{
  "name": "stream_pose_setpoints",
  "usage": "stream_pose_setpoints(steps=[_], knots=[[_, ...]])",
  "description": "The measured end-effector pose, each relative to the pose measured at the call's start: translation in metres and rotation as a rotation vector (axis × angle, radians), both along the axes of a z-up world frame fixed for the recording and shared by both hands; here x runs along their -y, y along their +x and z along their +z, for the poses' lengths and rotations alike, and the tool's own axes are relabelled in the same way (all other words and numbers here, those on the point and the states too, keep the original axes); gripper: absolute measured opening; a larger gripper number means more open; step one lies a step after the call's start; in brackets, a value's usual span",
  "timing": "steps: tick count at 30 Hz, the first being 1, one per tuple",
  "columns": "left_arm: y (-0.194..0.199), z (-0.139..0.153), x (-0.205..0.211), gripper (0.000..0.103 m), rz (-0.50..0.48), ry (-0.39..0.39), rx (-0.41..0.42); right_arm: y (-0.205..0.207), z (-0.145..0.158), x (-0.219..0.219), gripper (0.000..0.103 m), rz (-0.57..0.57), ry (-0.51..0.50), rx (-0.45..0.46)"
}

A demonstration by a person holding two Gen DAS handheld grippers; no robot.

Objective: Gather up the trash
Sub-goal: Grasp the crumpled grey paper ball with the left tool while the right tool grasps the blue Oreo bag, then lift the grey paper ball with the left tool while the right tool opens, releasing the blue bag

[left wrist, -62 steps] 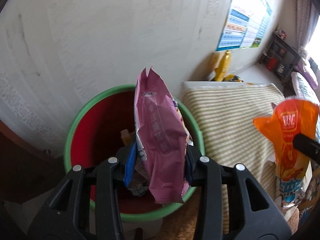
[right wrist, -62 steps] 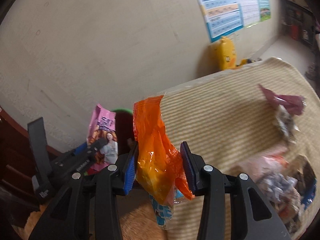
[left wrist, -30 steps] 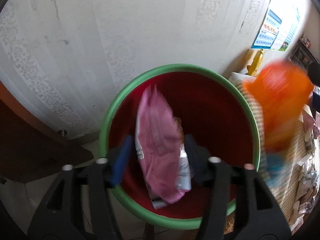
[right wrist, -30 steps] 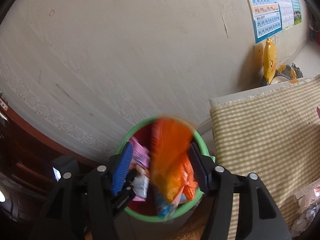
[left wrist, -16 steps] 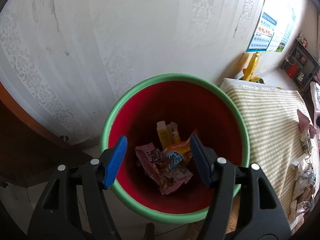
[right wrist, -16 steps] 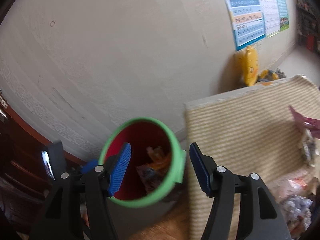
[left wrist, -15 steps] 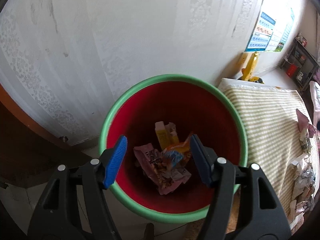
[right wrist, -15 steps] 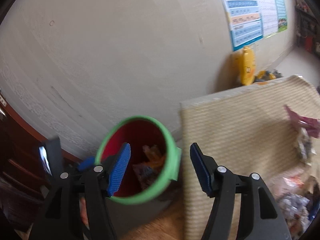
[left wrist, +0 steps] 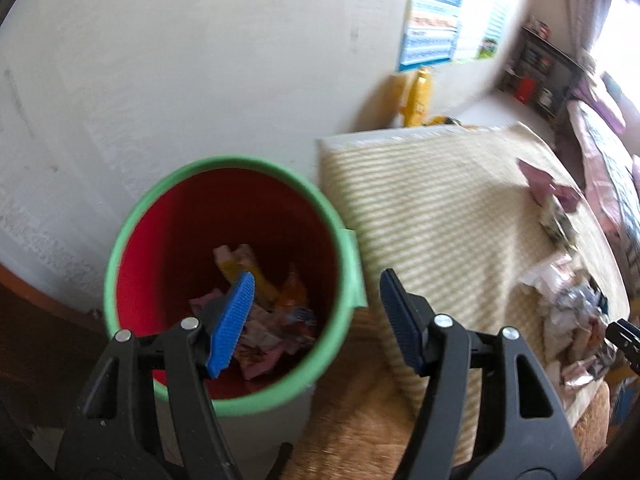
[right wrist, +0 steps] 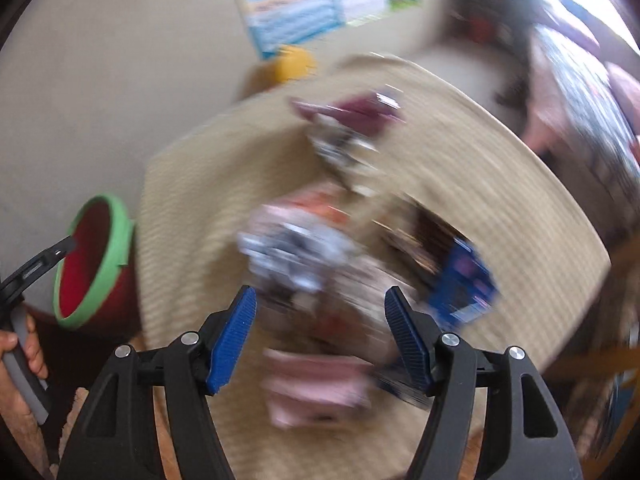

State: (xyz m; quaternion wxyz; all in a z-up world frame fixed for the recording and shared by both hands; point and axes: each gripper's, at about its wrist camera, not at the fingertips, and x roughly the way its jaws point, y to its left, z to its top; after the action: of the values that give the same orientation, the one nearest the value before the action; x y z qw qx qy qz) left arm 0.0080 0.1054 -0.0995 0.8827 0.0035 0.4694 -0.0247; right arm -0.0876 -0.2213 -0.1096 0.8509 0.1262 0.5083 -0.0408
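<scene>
A red bucket with a green rim (left wrist: 344, 240) stands by the wall and holds several wrappers (left wrist: 264, 316), pink and orange among them. My left gripper (left wrist: 316, 320) is open and empty, over the bucket's right edge. My right gripper (right wrist: 320, 332) is open and empty above a heap of snack wrappers (right wrist: 300, 248) on the striped cloth (right wrist: 500, 184). That view is blurred. The bucket also shows in the right wrist view (right wrist: 116, 236) at far left. More wrappers (left wrist: 568, 300) lie at the right in the left wrist view.
A striped cloth-covered table (left wrist: 436, 208) stands right of the bucket. A yellow toy (left wrist: 420, 96) and a poster (left wrist: 432, 40) are at the wall behind. A dark wooden edge (left wrist: 36, 300) runs at lower left. A blue packet (right wrist: 464, 280) lies among the wrappers.
Both grippers opened and dropped the pink and orange packets into the bucket. Both have since swung right, the right one over to the wrapper heap on the cloth.
</scene>
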Motion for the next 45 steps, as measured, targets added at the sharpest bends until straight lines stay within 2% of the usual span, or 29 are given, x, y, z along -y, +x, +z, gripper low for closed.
stream_pose_setpoints(steps=[4,8,12,14,17,18,21,23,30,33,35,36,37,38,39,45], knots=[[-0.007,0.001,0.036,0.062,-0.088,0.004,-0.012,-0.018,-0.009,0.03,0.064,-0.068,0.046,-0.008],[-0.014,0.003,0.069,0.062,-0.174,-0.006,-0.036,-0.016,-0.011,0.03,0.064,-0.032,0.07,0.016],[-0.024,0.006,0.093,0.062,-0.24,0.021,-0.029,-0.006,-0.025,0.029,0.063,-0.022,0.133,0.004],[-0.027,0.006,0.103,0.062,-0.265,0.03,-0.033,-0.004,-0.029,0.027,0.053,-0.019,0.138,-0.004],[-0.031,0.003,0.113,0.062,-0.29,0.031,-0.048,-0.006,-0.035,0.029,0.043,-0.016,0.151,-0.01],[-0.031,0.002,0.118,0.062,-0.301,0.026,-0.057,-0.006,-0.037,0.03,0.042,-0.018,0.149,-0.008],[-0.032,-0.003,0.133,0.062,-0.336,0.003,-0.074,-0.01,-0.036,0.036,0.028,-0.037,0.177,0.011],[-0.033,-0.011,0.15,0.062,-0.375,0.001,-0.087,-0.014,-0.03,0.04,0.025,-0.055,0.181,0.039],[-0.034,-0.039,0.209,0.062,-0.494,-0.054,-0.177,-0.026,-0.009,0.055,0.026,-0.104,0.173,0.101],[-0.03,-0.05,0.228,0.062,-0.52,-0.034,-0.206,-0.029,-0.014,0.061,0.033,-0.121,0.198,0.086],[-0.026,-0.059,0.239,0.062,-0.523,-0.039,-0.238,-0.033,-0.015,0.066,0.047,-0.135,0.217,0.086],[-0.025,-0.062,0.242,0.062,-0.524,-0.041,-0.247,-0.035,-0.013,0.069,0.049,-0.143,0.226,0.094],[-0.024,-0.065,0.244,0.059,-0.523,-0.05,-0.26,-0.038,-0.009,0.072,0.052,-0.153,0.232,0.108],[-0.023,-0.067,0.245,0.046,-0.523,-0.064,-0.274,-0.041,-0.007,0.074,0.052,-0.159,0.234,0.116],[-0.023,-0.068,0.244,0.037,-0.526,-0.076,-0.288,-0.044,-0.003,0.077,0.052,-0.168,0.231,0.124],[-0.025,-0.051,0.23,0.033,-0.506,-0.096,-0.241,-0.055,-0.004,0.103,0.054,-0.272,0.219,0.117]])
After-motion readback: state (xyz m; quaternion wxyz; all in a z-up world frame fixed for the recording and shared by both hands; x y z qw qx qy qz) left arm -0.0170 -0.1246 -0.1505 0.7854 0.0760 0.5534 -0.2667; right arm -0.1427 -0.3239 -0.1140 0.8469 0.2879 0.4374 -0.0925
